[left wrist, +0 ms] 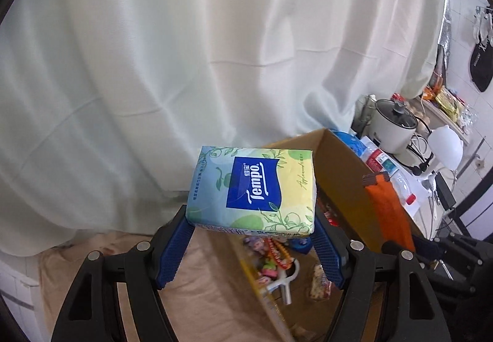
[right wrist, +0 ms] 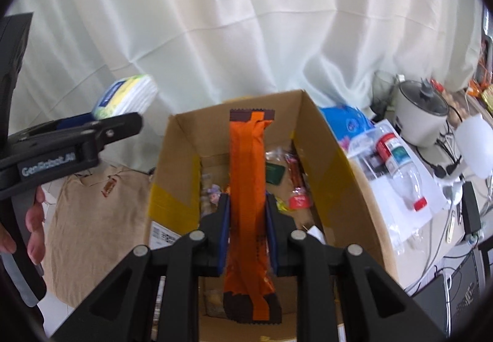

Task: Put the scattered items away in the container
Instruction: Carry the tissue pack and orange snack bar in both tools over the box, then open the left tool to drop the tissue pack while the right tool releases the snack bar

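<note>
The right tongs (right wrist: 246,231) pinch an orange snack pack (right wrist: 248,187) across its width, its long axis pointing away, straight over the open cardboard box (right wrist: 323,163); I judge it the nearer to dropping. The left tongs (left wrist: 251,237) clamp a tissue pack (left wrist: 252,191) held up at the box's left edge. Only the right view shows the box floor, already littered with small packets.

Left gripper (left wrist: 251,228) raised, jaws spread wide around a load, right gripper (right wrist: 248,215) jaws pinched narrow, hand (right wrist: 32,218) on left handle
</note>
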The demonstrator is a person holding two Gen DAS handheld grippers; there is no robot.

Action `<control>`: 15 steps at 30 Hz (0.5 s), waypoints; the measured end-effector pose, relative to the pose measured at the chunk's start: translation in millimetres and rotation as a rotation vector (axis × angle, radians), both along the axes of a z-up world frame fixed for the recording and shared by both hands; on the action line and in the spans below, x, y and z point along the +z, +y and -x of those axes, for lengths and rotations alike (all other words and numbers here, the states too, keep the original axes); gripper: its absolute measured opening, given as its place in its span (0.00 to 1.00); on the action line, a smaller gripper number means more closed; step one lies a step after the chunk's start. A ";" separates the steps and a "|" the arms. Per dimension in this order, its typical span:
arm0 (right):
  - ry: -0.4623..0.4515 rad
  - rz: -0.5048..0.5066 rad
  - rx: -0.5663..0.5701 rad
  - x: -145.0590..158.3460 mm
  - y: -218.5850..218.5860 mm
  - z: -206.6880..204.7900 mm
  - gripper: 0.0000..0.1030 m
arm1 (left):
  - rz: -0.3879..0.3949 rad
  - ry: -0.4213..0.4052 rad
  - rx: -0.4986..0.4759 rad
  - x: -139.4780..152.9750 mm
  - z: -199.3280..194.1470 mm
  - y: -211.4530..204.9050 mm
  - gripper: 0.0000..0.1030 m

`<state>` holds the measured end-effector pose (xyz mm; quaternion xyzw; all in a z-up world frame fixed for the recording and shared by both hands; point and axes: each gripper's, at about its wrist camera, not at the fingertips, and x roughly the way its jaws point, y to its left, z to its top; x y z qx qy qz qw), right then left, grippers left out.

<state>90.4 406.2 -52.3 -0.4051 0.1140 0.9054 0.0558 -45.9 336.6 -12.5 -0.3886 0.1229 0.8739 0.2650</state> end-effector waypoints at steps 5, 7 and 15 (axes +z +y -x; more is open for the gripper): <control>-0.041 0.008 0.002 -14.8 7.3 -1.7 0.24 | 0.014 -0.050 -0.013 -27.4 2.1 21.4 0.72; -0.063 0.002 0.009 -21.4 6.9 -3.0 0.24 | 0.030 -0.069 -0.014 -39.6 2.8 25.7 0.72; -0.097 0.028 0.011 -34.4 9.2 -9.0 0.24 | 0.074 -0.102 -0.029 -69.2 -3.4 40.6 0.72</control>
